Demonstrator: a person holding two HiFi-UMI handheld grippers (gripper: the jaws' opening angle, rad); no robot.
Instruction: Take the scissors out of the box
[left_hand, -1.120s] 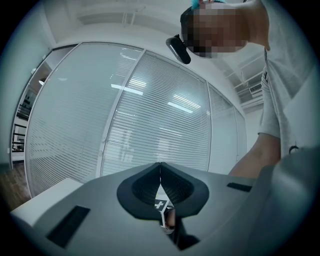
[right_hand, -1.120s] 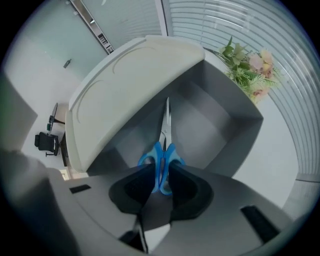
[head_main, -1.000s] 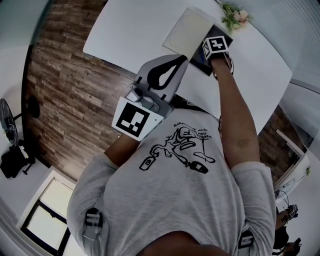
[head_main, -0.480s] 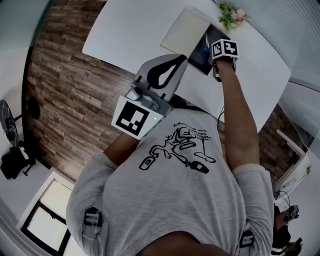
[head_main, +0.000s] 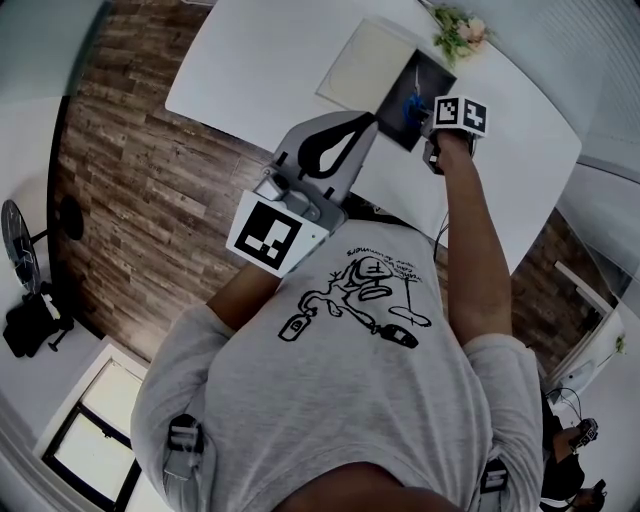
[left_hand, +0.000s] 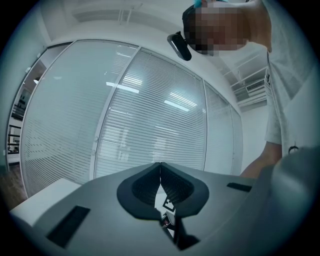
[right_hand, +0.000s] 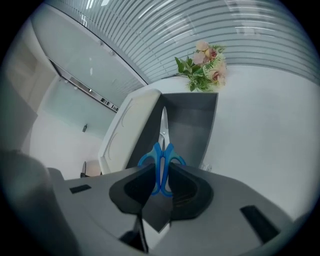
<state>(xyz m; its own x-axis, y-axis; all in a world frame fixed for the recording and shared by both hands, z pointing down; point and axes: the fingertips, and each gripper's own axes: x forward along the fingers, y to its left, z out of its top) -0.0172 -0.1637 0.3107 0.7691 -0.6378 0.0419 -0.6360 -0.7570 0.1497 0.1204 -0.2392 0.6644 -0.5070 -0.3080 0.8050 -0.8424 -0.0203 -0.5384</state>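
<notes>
Blue-handled scissors sit between the jaws of my right gripper, which is shut on the handles. Their steel blades point away from me over the inside of the dark grey box. I cannot tell if the tips still touch the box floor. In the head view the scissors show as a blue spot over the box, just beyond the right gripper. My left gripper hovers level near the table's near edge, shut and empty, with its tips touching.
The box's pale lid lies flat beside the box on its left. A small bunch of flowers stands behind the box. The white table ends at a wooden floor on the left.
My right gripper has risen and turned, pulling back from the box with the scissors. More of the box's inside and the blue handles now show. The left gripper has stayed still.
</notes>
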